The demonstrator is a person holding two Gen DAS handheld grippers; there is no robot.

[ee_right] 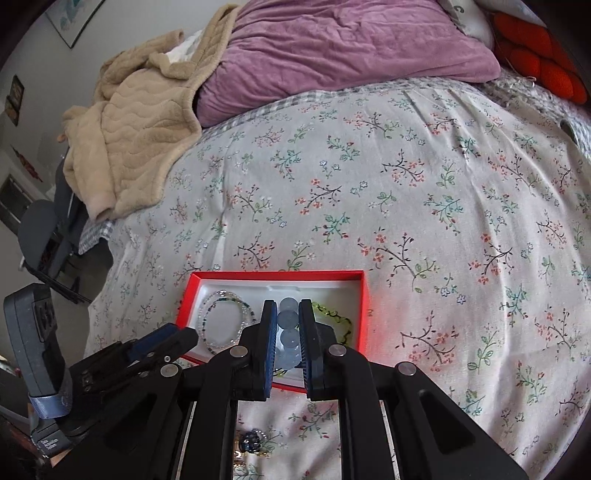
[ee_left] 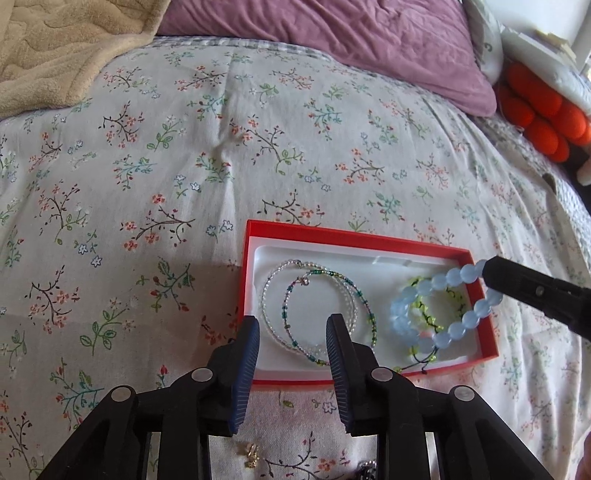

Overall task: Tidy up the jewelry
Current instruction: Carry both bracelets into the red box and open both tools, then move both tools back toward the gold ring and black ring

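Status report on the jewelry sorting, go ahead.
Left gripper open, empty, over the red box. Right gripper shut on the blue bead bracelet, above the box's right end. Nothing in the way.

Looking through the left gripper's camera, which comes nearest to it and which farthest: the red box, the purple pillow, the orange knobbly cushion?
From the left gripper:
1. Red cardboard box with the white lining, right at its fingertips.
2. Orange knobbly cushion, far off at the upper right edge.
3. Purple pillow, along the top, at the bed's head. These last two are nearly too close to call.
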